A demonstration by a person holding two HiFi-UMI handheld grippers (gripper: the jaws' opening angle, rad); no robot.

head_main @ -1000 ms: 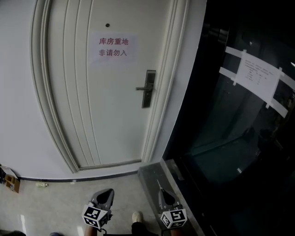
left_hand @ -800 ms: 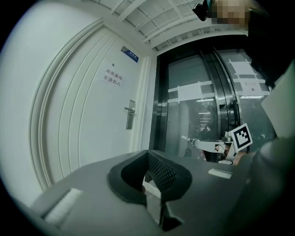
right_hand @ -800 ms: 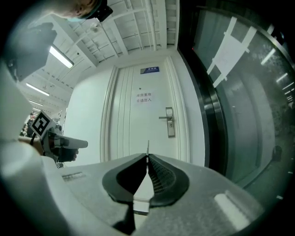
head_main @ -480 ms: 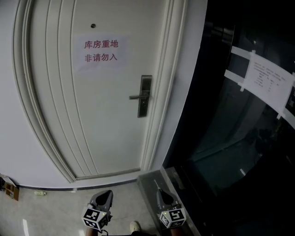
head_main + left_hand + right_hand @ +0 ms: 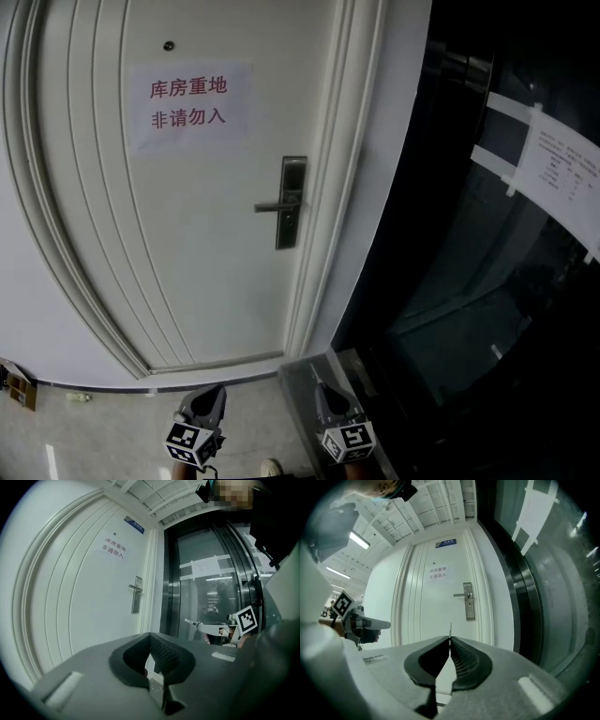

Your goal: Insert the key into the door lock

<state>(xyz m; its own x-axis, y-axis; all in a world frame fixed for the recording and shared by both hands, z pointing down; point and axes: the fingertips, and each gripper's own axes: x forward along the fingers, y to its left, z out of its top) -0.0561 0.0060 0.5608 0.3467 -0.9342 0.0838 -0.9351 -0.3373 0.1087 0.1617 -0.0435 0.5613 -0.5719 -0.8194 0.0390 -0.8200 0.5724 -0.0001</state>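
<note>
Left hand-held gripper [image 5: 150, 635]: jaws were together, nothing between them.
Right hand-held gripper [image 5: 449, 640]: jaws were clamped on the key [image 5: 450, 630]; its thin blade protruded past the tips.
Door lock [image 5: 290, 202]: sat on the white door [image 5: 187, 244], well apart from the key.

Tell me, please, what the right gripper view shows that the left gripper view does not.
Only the right gripper view: ceiling lights, the left gripper from outside, the key end-on between the shut jaws of the right gripper. Only the left gripper view: the right gripper's marker cube, the left jaws shut, empty. Both: the door, its lock plate, the red-lettered notice.
</note>
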